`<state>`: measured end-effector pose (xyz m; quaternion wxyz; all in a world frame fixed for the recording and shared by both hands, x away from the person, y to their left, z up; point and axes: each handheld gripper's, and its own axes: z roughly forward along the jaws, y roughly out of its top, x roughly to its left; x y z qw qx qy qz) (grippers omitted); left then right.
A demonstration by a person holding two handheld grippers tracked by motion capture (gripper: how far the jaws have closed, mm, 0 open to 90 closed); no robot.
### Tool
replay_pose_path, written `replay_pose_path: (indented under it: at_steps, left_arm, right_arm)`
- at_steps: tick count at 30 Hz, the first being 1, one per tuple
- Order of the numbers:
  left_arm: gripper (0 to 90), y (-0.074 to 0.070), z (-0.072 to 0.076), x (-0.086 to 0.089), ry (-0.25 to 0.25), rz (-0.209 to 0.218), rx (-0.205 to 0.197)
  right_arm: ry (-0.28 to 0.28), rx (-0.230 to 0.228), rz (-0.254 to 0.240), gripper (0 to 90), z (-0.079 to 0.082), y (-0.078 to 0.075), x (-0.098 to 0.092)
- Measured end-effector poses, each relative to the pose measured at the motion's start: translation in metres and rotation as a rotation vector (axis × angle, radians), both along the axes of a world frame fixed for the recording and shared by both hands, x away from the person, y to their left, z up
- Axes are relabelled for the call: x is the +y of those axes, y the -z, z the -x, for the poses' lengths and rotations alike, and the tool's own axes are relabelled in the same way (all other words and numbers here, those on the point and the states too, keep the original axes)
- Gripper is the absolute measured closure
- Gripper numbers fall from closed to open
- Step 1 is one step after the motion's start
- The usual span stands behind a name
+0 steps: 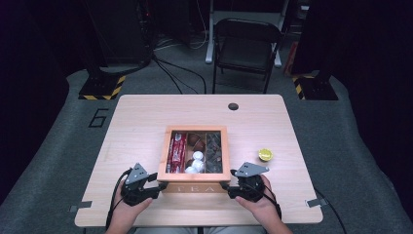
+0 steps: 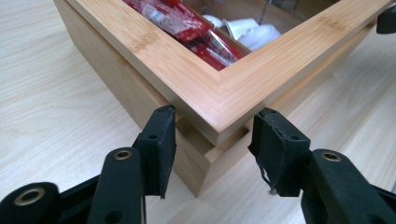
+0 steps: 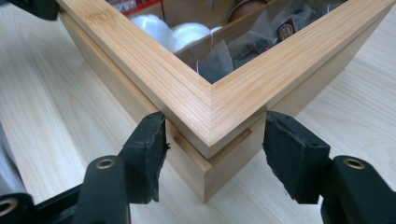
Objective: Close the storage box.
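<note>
The left gripper [image 1: 162, 185] straddles the near left corner of the square bamboo tea box with a glass-paned lid [image 1: 195, 187], black rubber pads spread, just off the wood. The right gripper [image 1: 225, 185] stands likewise spread at the near right corner. The box sits toward the pale wooden table's [image 1: 146, 112] near edge, probably just set down square. A yellow capsule [image 1: 265, 154] lies beside it.

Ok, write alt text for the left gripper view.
The left tool straddles a near corner of a bamboo tea box, one black jaw on each side, not visibly pressing. Red packets and white pods show through the lid. The box stands on a pale wooden table.
</note>
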<state>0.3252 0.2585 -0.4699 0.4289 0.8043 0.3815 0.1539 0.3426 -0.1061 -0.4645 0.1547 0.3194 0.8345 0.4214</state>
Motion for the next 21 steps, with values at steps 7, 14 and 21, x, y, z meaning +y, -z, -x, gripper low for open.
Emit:
replay_pose_path:
  at_steps: [7, 14, 21]
  left_arm:
    - [42.3, 0.003, 0.003, 0.003, 0.0, 0.004, 0.039]
    - [40.1, -0.003, 0.012, 0.015, -0.027, 0.052, 0.026]
    - [36.1, -0.004, 0.009, 0.026, -0.037, 0.072, 0.034]
  right_arm:
    - [0.006, -0.004, -0.034, 35.7, 0.004, -0.003, -0.005]
    - [0.034, -0.011, -0.072, 34.4, 0.011, -0.01, -0.019]
    - [0.048, -0.013, -0.056, 33.5, 0.013, -0.002, -0.03]
